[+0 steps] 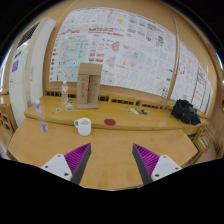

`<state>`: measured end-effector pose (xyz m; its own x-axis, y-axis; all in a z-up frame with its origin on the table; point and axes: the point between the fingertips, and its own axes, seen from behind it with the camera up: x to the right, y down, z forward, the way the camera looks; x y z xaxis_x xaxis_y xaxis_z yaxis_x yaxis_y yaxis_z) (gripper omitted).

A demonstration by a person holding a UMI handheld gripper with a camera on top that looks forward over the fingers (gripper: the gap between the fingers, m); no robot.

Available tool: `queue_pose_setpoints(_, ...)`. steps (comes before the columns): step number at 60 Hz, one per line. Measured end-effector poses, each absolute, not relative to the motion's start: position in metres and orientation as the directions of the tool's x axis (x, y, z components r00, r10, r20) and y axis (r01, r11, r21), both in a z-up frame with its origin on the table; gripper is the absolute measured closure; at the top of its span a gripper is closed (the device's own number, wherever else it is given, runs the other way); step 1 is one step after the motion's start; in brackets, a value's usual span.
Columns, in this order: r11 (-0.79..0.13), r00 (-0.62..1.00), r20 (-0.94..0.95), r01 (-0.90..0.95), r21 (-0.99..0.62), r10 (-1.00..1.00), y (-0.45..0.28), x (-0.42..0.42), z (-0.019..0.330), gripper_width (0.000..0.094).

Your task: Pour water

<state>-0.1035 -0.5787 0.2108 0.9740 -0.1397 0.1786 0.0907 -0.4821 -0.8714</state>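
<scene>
A white mug point(83, 126) stands on the wooden table point(120, 140), well beyond my left finger. Farther back on the left stands a clear plastic water bottle point(65, 95), in front of a tall wooden box point(89, 85). Another small clear bottle point(43, 127) stands left of the mug. My gripper point(110, 158) hangs over the bare wood nearer to me, open, with its purple pads point(146, 157) wide apart and nothing between them.
A small pink disc point(110, 123) lies right of the mug. A black bag point(185, 111) rests at the table's far right. A rear ledge carries small items, and the wall behind is covered with paper posters point(110, 45).
</scene>
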Motion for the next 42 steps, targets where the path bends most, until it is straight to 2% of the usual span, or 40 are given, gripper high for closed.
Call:
queue_pose_setpoints(8,-0.528,0.969,0.192,0.081,-0.845,-0.158,-0.580,-0.120,0.178,0.0082)
queue_pose_setpoints(25,-0.600,0.975,0.166,0.047,-0.798,-0.145,-0.559,-0.259,0.067,0.0083)
queue_pose_setpoints(35,-0.586,0.994,0.091,0.040,-0.809,-0.058,-0.505,-0.377,0.039,0.0082)
queue_pose_setpoints(42,-0.531,0.998,0.053,0.061,-0.845,0.031,-0.445,-0.454,0.044,0.0083)
